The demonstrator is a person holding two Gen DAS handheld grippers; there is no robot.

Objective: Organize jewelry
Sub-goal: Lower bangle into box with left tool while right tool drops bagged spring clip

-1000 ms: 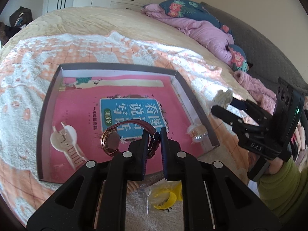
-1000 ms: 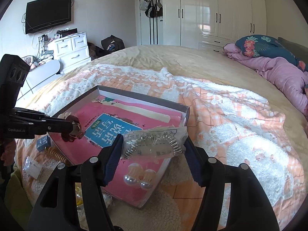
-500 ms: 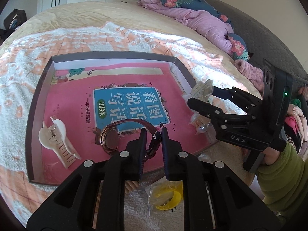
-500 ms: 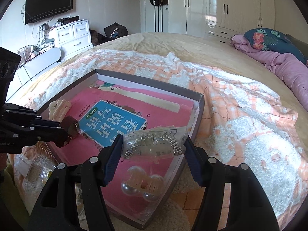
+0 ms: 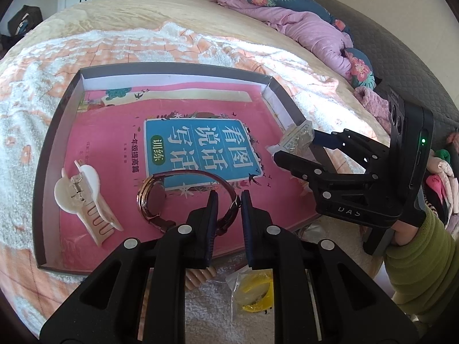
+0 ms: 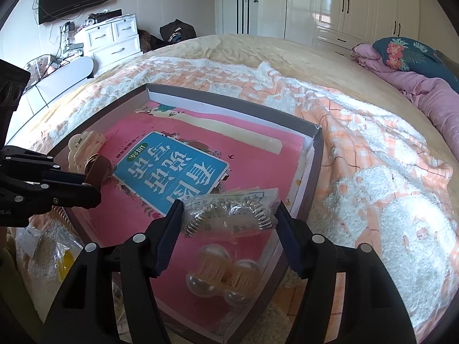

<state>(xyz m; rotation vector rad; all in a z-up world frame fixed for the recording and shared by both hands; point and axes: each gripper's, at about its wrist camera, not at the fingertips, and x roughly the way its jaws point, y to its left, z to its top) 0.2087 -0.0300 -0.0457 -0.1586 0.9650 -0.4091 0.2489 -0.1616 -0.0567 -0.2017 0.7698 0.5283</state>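
Since the earlier frames, both tools have advanced over the box [image 5: 57, 132]; the watch now sits lower above the pink book, and the right tool's packet has crossed inside the box's right wall.

**Step in hand.** I judge this to be the placement step: two items are being delivered into the box on the bed [image 6: 373, 172].

**Left tool** [image 5: 228, 200]. Its fingers stand slightly apart with the brown strap of the watch [image 5: 152, 197] between them; the strap touches the right finger, but I cannot tell whether it is still pinched. The watch face lies just ahead and to the left of the fingertips, on or just above the pink book [image 5: 114, 154]. A white hair claw [image 5: 83, 197] lies well to the left of this tool, inside the box.

**Right tool** [image 6: 228, 223]. Its fingers are clamped on a clear packet [image 6: 229, 212] holding a coiled silver bracelet. The packet spans the gap between the fingertips. Directly below and nearer the wrist lies a translucent pearl hair claw [image 6: 221, 275], on the book near the right wall.

**Next move, as I judge it.**
1. Left tool: spread the fingers fully and retract toward the near wall without dragging the strap.
2. Right tool: lower the packet ahead of the pearl claw, onto bare book, then release.
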